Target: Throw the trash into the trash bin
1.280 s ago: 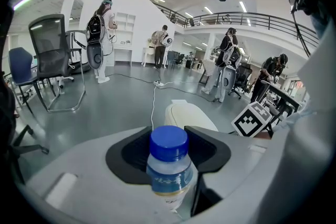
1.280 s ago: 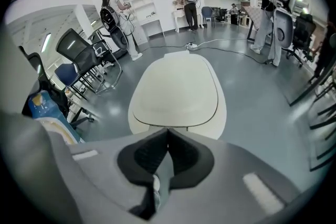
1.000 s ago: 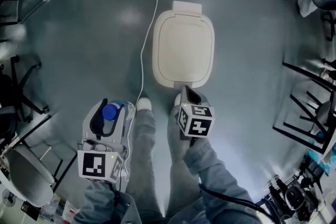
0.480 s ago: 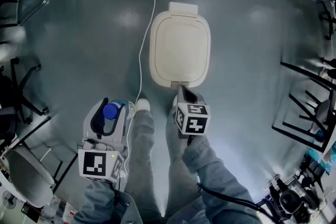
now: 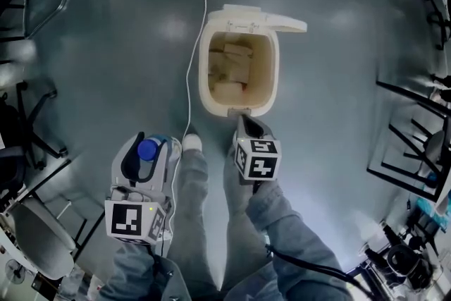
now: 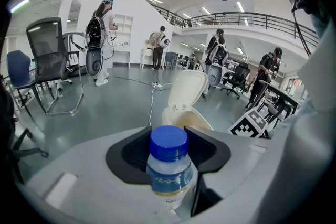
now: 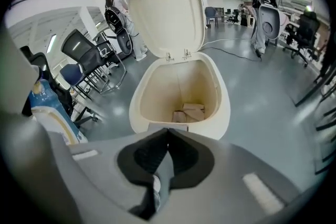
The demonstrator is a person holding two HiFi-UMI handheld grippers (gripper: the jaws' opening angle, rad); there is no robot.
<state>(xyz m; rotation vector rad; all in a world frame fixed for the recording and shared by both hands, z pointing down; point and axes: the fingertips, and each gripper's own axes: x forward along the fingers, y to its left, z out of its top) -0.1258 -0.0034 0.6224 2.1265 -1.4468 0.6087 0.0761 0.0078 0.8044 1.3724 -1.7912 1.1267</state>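
Note:
A cream trash bin [image 5: 204, 74] stands on the floor ahead of me, its lid [image 5: 280, 24] swung up and open. Pieces of cardboard trash [image 5: 232, 64] lie inside. My left gripper [image 5: 145, 146] is shut on a small clear bottle with a blue cap [image 5: 148, 149], held near my left foot and short of the bin. In the left gripper view the bottle [image 6: 169, 165] stands upright between the jaws, with the bin [image 6: 181, 119] beyond. My right gripper [image 5: 244, 123] is shut and empty, its tips at the bin's near edge. The right gripper [image 7: 167, 131] looks straight into the open bin [image 7: 137, 107].
A white cable [image 5: 191, 67] runs along the floor left of the bin. Office chairs [image 5: 28, 130] crowd the left side, black frames [image 5: 409, 144] the right. My shoes [image 5: 192, 142] stand just before the bin. Other people [image 6: 102, 39] stand far off in the hall.
The bin's lid was shut and has swung up and open, showing cardboard inside. Both grippers have kept their places.

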